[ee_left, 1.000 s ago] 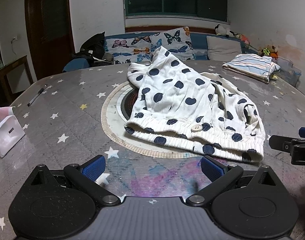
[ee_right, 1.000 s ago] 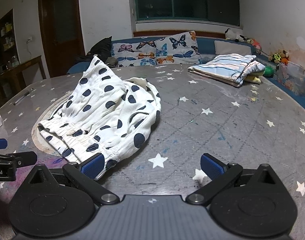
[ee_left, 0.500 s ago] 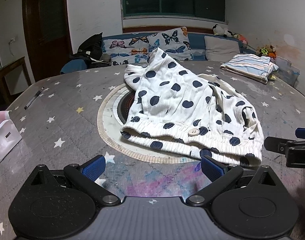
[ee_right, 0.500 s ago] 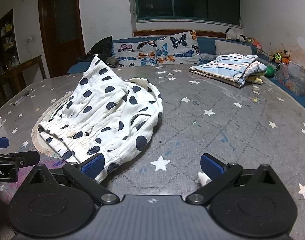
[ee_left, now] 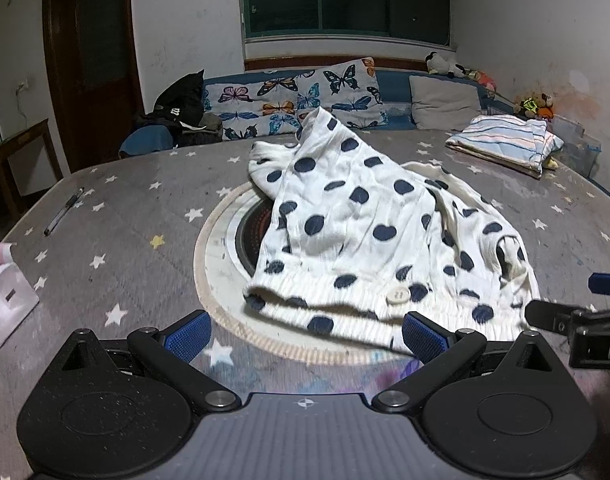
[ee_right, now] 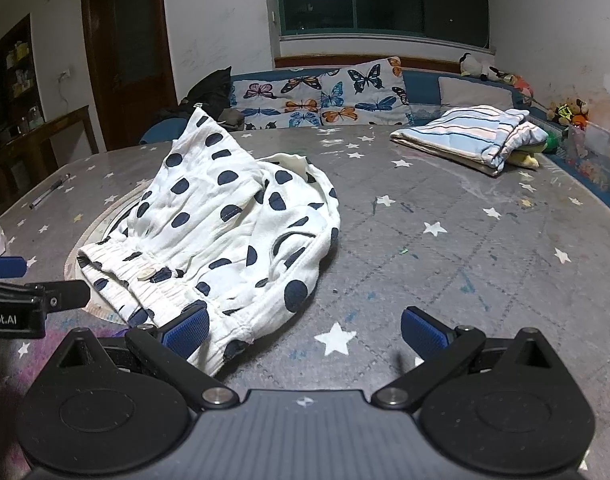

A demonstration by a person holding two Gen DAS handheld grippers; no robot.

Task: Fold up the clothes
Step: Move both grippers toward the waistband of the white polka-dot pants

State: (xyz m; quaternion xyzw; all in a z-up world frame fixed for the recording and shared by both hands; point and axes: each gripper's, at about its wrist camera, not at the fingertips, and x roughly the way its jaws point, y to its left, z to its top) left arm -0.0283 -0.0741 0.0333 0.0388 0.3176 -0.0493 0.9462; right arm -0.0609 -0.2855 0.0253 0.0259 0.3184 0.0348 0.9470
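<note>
White shorts with dark blue dots (ee_left: pixel 369 236) lie crumpled on the grey star-patterned table, waistband with a white button (ee_left: pixel 399 294) facing me. They also show in the right wrist view (ee_right: pixel 233 240). My left gripper (ee_left: pixel 305 336) is open and empty, just in front of the waistband's left half. My right gripper (ee_right: pixel 303 330) is open and empty; its left fingertip (ee_right: pixel 187 330) sits at the waistband's right corner. Each gripper shows at the edge of the other's view: the right one (ee_left: pixel 577 320) and the left one (ee_right: pixel 21 288).
A folded striped garment (ee_right: pixel 469 136) lies at the far right of the table. A round inset (ee_left: pixel 225 248) lies under the shorts. A pen (ee_left: pixel 63 212) and a white box (ee_left: pixel 5 296) are at the left. A sofa with butterfly cushions (ee_left: pixel 305 96) stands behind.
Both grippers have moved forward toward the shorts' waistband, which now lies closer to the fingertips. Both stay open. The shorts have not moved.
</note>
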